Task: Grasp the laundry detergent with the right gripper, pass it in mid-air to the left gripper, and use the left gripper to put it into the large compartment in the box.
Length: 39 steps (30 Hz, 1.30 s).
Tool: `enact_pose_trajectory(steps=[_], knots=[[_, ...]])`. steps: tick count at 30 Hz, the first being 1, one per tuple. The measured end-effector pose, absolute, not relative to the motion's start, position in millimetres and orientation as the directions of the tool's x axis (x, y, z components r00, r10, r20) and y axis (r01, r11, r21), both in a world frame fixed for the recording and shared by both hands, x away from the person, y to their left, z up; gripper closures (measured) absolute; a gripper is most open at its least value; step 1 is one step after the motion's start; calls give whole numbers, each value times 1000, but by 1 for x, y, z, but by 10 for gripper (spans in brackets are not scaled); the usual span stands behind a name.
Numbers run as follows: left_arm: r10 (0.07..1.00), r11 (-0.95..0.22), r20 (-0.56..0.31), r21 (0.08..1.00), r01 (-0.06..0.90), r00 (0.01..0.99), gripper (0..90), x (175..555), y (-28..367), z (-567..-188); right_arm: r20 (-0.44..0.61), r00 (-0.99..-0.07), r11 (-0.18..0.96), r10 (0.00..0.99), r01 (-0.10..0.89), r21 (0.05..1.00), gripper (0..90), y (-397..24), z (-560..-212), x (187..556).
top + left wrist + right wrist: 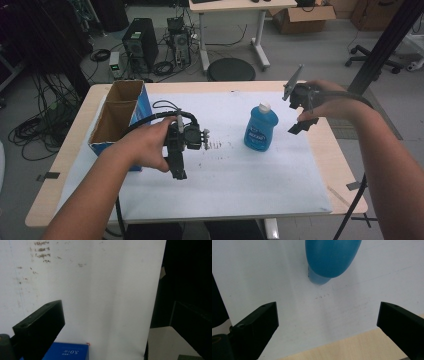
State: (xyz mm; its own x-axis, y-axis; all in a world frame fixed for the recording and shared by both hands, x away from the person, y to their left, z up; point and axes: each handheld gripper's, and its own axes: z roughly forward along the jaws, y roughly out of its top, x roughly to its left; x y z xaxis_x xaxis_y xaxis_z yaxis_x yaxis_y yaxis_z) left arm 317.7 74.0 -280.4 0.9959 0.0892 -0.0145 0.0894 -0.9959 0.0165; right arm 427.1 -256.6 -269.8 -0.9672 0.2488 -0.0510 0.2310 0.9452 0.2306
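A blue bottle (pixel 261 127) with a white cap stands upright on the white sheet (pixel 235 175), right of the middle. My right gripper (pixel 299 114) hovers just to its right, open, with nothing between the jaws. In the right gripper view the bottle (pixel 332 257) lies ahead of the wide-set jaws of that gripper (pixel 328 322), apart from them. My left gripper (pixel 177 170) is held over the sheet beside a blue cardboard box (pixel 120 117), pointing toward the near edge. In the left gripper view it (pixel 115 330) is open over bare sheet, with a corner of the box (pixel 67 352) below.
The box is open at the top, with two compartments. Dark smudges (pixel 216 145) mark the sheet near the middle. Wooden table edge (pixel 345 165) shows at the right. Behind the table are computer towers (pixel 141 46), a round stool (pixel 231 69) and another desk. A black post (pixel 385 42) rises at right.
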Motion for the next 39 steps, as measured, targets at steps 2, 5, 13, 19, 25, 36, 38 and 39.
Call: enact_pose_trajectory(steps=[2, 5, 13, 19, 25, 36, 38, 39], knots=[[92, -995, -16, 25, 92, 996, 2, 317, 78, -280, -48, -967, 944, 252, 234, 231, 38, -256, -271, 426], [95, -995, -15, 32, 96, 995, 2, 315, 84, -278, -44, -965, 940, 257, 239, 245, 38, -256, -276, 424], [100, -995, -11, 15, 100, 995, 2, 305, 100, -277, -35, -962, 928, 272, 252, 276, 39, -254, -288, 417], [102, -995, -7, 8, 102, 995, 2, 300, 110, -273, -27, -959, 918, 283, 263, 296, 37, -253, -299, 411], [96, -995, -9, 4, 96, 995, 2, 299, 115, -268, -1, -952, 902, 307, 291, 318, 37, -254, -315, 409], [92, -996, 7, -3, 92, 996, 2, 296, 128, -264, 30, -927, 850, 375, 357, 388, 36, -258, -341, 407], [92, -996, 8, -5, 92, 996, 2, 295, 128, -263, 31, -926, 845, 377, 358, 397, 35, -259, -342, 407], [90, -996, 10, -3, 90, 996, 2, 295, 129, -263, 32, -925, 841, 380, 359, 405, 35, -259, -343, 406]])
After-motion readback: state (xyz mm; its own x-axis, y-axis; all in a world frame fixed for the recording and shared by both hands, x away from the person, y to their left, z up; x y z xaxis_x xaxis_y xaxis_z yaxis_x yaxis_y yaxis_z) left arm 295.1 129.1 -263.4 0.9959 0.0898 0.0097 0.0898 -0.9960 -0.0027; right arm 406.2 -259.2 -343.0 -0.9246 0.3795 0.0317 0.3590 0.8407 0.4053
